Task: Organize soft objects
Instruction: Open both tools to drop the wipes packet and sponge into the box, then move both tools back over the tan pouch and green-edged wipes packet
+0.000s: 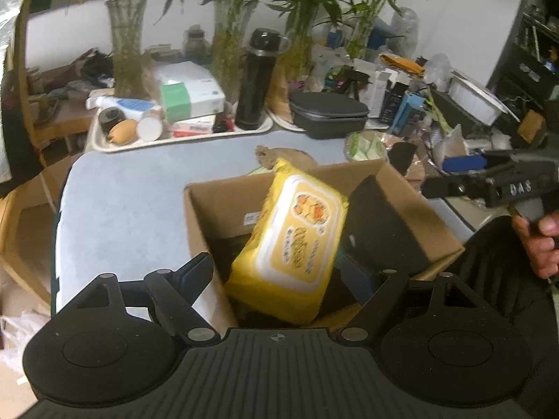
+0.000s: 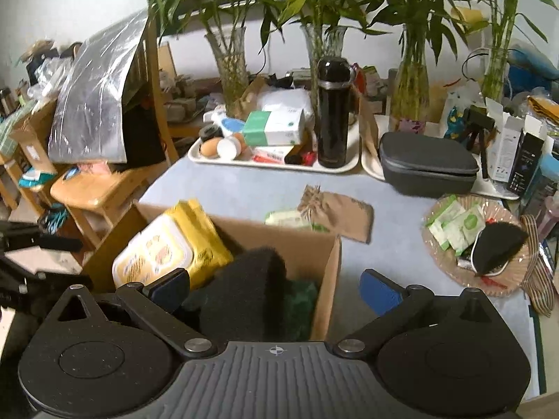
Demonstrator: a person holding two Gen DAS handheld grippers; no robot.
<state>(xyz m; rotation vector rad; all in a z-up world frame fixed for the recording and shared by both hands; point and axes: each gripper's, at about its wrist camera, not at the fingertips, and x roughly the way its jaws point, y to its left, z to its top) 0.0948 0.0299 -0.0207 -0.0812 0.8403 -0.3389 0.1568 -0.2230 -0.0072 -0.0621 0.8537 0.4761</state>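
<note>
A: In the cardboard box [image 1: 223,209] on the blue table [image 1: 139,188], what is seen, taken from left to right?

B: The yellow wipes pack [image 1: 293,241] is seen first, tilted and leaning, its lower end between the spread fingers of the left gripper [image 1: 290,276]. Whether the pads press on it cannot be told.

A: And beside it?

B: A black foam block [image 1: 384,223] is propped against the right wall of the box.

A: Where is the right gripper [image 2: 276,289] placed?

B: It is held over the box's right edge, jaws wide and released; nothing is gripped. The foam block [image 2: 244,286] lies just below its left finger, the wipes pack [image 2: 167,244] further left.
</note>
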